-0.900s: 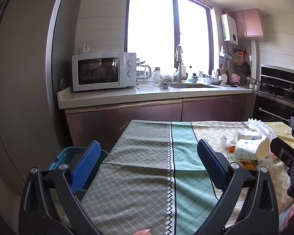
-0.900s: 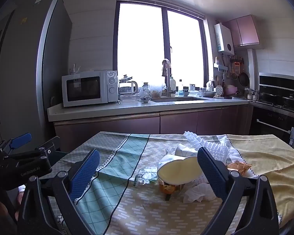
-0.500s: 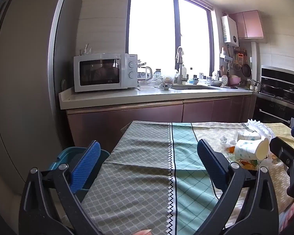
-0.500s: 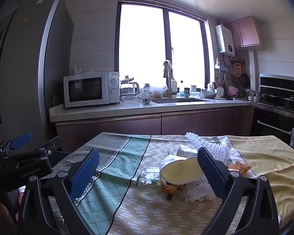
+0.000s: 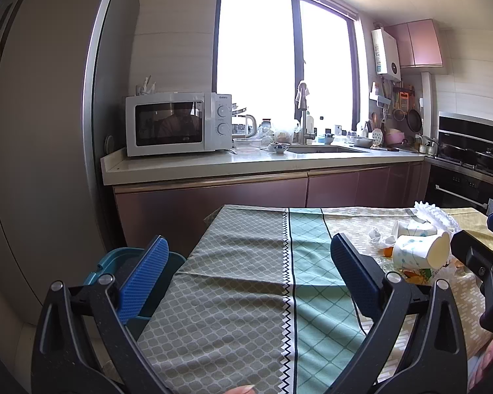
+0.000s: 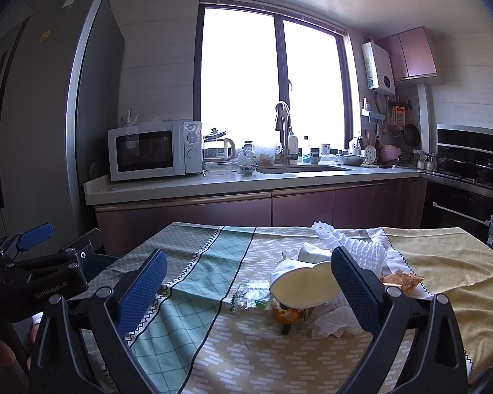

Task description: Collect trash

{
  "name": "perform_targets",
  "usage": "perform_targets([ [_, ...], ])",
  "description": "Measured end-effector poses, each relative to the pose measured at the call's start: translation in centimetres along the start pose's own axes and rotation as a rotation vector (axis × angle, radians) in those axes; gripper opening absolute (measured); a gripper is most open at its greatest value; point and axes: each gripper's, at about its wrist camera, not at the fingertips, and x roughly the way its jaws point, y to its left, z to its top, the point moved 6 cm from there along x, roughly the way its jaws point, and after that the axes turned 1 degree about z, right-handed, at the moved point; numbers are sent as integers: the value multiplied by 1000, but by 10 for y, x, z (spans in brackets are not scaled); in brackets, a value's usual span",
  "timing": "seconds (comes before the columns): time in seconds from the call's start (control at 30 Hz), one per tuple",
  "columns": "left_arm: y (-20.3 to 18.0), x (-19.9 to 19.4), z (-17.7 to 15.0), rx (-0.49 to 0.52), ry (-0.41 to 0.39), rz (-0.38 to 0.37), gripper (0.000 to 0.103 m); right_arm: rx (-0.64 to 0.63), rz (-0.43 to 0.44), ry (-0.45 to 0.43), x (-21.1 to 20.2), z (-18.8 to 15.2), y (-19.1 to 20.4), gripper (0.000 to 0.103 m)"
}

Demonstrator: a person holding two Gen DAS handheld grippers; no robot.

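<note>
Two hand-held grippers, both over the cloth-covered bench [image 5: 246,282]. Left hand-held gripper [image 5: 246,271] jaws wide, nothing between the blue pads, only patterned grey-green cloth under them. Right hand-held gripper [image 6: 248,282] jaws wide too, nothing gripped; the trash pile sits past the gap, toward its right finger [image 6: 355,290].

Trash in the right wrist view: tipped paper cup [image 6: 300,287] on its side at about 1 o'clock from the gripper centre, open mouth facing the camera. Second cup [image 6: 312,251] just behind it at 12 o'clock, partly hidden. White foam netting [image 6: 361,246] behind and right of the cups, at 2 o'clock. Clear plastic wrapper [image 6: 249,295] just left of the tipped cup, at 9 o'clock of it. Orange scrap [image 6: 287,315] under the cup's front edge, at 6 o'clock. Crumpled white tissue [image 6: 335,323] at 5 o'clock of the cup, partly behind the right finger. Orange-brown wrapper [image 6: 402,279] at 3 o'clock, on the edge of the yellow cloth section.

Left wrist view: same pile at 3 o'clock, well to the right of the left gripper, tipped cup at [image 5: 420,252]. Teal bin [image 5: 115,262] at 9 o'clock, below the bench's left edge, partly hidden by the left finger.

Background at 12 o'clock: kitchen counter [image 6: 246,184] with a microwave [image 6: 154,149] and sink tap [image 6: 282,131]. Fridge [image 6: 49,115] at 10 o'clock.
</note>
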Motion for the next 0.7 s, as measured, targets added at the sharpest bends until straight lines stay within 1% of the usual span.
perform_targets([
  [0.7,2,-6,2,-1,-6,1,97,5,4,2,0,-2,-2,96],
])
